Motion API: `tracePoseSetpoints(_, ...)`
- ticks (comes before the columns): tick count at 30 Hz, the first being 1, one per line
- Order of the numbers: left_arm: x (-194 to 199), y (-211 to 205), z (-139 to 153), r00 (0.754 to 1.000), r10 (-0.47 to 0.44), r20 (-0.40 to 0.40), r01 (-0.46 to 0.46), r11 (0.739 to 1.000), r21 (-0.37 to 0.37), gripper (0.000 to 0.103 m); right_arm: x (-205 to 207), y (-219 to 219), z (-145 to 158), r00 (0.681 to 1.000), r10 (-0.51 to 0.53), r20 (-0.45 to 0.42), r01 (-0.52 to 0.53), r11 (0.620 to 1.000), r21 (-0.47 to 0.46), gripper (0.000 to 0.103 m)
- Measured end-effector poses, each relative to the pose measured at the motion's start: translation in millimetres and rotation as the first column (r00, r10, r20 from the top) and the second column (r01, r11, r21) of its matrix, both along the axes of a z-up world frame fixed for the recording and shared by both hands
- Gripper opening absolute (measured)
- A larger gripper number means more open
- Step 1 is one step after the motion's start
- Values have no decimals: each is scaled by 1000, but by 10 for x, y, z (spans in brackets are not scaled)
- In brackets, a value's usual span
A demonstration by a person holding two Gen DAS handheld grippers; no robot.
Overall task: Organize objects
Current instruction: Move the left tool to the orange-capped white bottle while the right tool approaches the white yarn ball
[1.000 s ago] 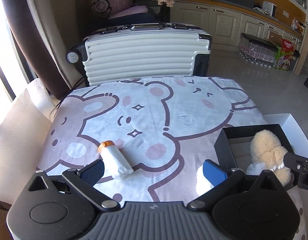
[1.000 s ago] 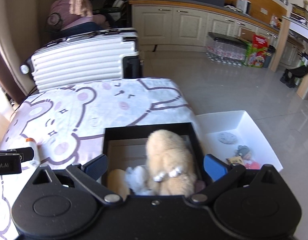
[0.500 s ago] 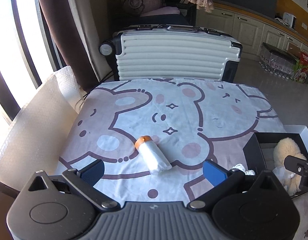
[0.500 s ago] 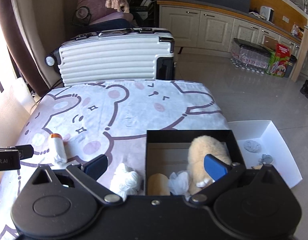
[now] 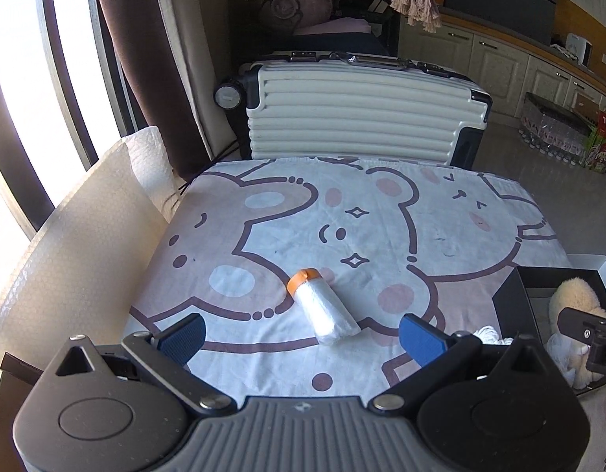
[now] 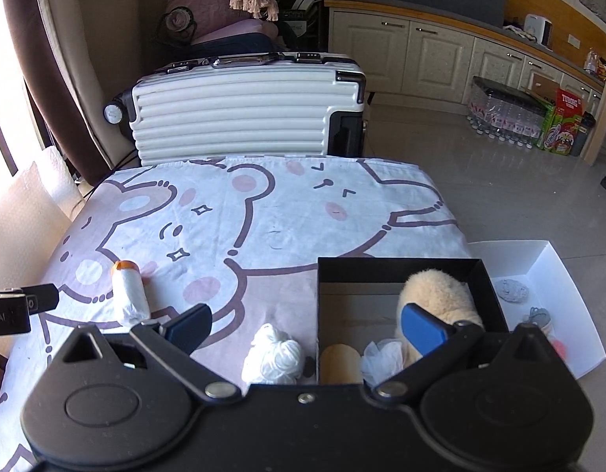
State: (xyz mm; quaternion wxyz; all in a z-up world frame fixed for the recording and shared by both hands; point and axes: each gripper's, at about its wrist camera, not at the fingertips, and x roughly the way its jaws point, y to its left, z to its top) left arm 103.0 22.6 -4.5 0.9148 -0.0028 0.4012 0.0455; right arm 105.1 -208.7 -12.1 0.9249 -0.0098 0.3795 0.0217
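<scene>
A white wrapped roll with an orange cap [image 5: 322, 306] lies on the bear-print cloth, just ahead of my open, empty left gripper [image 5: 303, 336]. It also shows in the right wrist view [image 6: 129, 295] at the left. My right gripper [image 6: 306, 324] is open and empty, above a white bundle of yarn [image 6: 273, 358] that lies next to the black box [image 6: 397, 269]. The box holds a beige plush toy [image 6: 432, 295], a tan cylinder [image 6: 340, 364] and crumpled white plastic [image 6: 381, 360]. The box's left wall [image 5: 507, 299] and the plush [image 5: 570, 299] show at the left wrist view's right edge.
A white ribbed suitcase [image 5: 361, 114] stands behind the table's far edge. Bubble wrap [image 5: 67, 244] leans at the table's left side. A white open box [image 6: 546, 275] with small items sits on the floor to the right of the black box.
Both grippers have moved back and to the left. The roll now lies centred between the left fingers, and the yarn bundle has come into the right wrist view. Nothing was grasped.
</scene>
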Motion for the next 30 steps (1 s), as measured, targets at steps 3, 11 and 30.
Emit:
tracePoseSetpoints(3,7,7,3,1000,10,4,-10,1000,-3,103,6,4,10,1000,0,2,0,1000,0,103)
tracePoseSetpoints(11,51,-44,20,999,37,19,-37,999,-4,103,110,32,177,1000,9,-16,-9,1000,9,103)
tracePoseSetpoints(30,385,-5,30,989,149,7,-149,989,-1,103,637,251,299,993,-33,-116,40,997,59,103)
